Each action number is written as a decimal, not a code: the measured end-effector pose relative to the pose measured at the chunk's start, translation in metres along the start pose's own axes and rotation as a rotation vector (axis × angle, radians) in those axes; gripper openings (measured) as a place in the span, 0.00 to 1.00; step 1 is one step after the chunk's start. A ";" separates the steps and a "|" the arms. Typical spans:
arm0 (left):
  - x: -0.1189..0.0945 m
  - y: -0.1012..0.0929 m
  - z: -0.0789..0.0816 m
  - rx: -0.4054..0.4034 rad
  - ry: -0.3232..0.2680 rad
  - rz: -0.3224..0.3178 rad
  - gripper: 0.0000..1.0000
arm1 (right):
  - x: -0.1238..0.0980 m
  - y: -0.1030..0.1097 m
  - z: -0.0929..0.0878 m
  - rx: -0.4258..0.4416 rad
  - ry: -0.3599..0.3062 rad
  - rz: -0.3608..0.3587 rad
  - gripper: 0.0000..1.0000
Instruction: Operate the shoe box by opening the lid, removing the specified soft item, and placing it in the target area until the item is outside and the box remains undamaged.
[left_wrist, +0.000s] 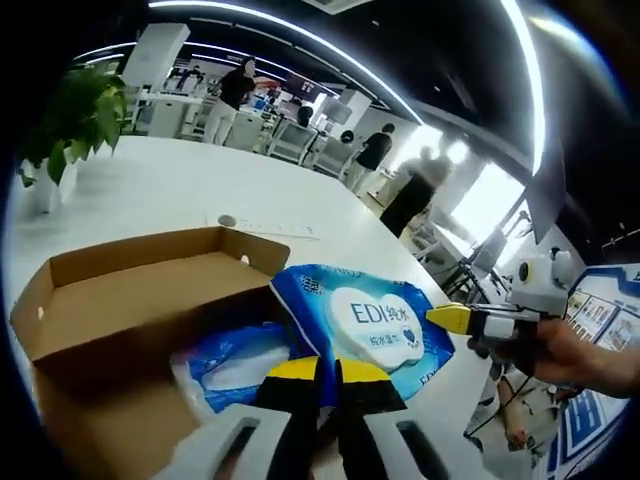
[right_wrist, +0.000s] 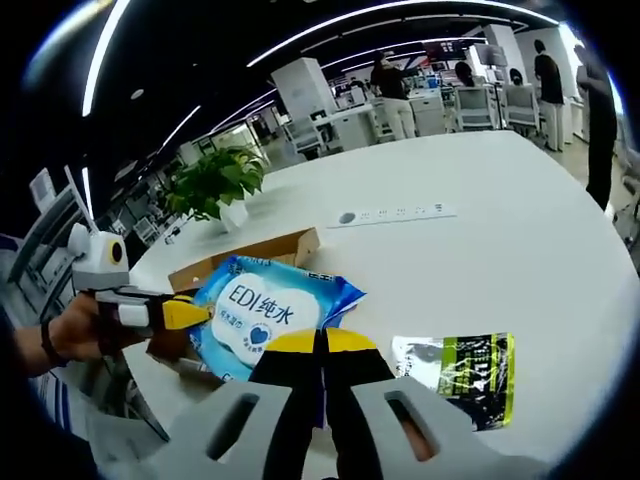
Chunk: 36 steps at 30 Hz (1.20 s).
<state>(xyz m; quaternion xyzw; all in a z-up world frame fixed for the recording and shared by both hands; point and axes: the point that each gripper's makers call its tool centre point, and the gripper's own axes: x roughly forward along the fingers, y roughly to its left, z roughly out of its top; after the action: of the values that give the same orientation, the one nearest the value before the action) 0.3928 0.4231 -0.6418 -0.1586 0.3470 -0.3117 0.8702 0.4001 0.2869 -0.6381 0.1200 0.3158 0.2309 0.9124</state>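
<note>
While both grippers clamp it, the blue wipes pack hangs above the rim of the open cardboard box. Left gripper: jaws closed on the pack's near edge. Right gripper: jaws closed on the opposite edge (yellow tips pressed together). Inside the box lies a blue plastic bag. On the white table, a green-black packet sits beside the right gripper; further off stand a power strip and a potted plant.

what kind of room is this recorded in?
Likely an open-plan office or lab: a large white table with a built-in socket strip, a potted plant, and desks behind with people standing.
</note>
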 end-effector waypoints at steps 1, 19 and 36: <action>0.002 -0.003 0.000 0.003 0.003 -0.004 0.04 | -0.003 -0.003 -0.001 0.002 -0.002 -0.004 0.00; 0.047 -0.056 -0.012 0.052 0.061 -0.067 0.04 | -0.048 -0.054 -0.016 0.063 -0.028 -0.077 0.00; 0.080 -0.085 -0.023 0.071 0.100 -0.082 0.04 | -0.068 -0.091 -0.024 0.095 -0.025 -0.102 0.00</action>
<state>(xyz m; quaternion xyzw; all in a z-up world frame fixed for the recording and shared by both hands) 0.3848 0.3049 -0.6567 -0.1260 0.3717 -0.3668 0.8434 0.3693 0.1759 -0.6545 0.1500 0.3206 0.1673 0.9202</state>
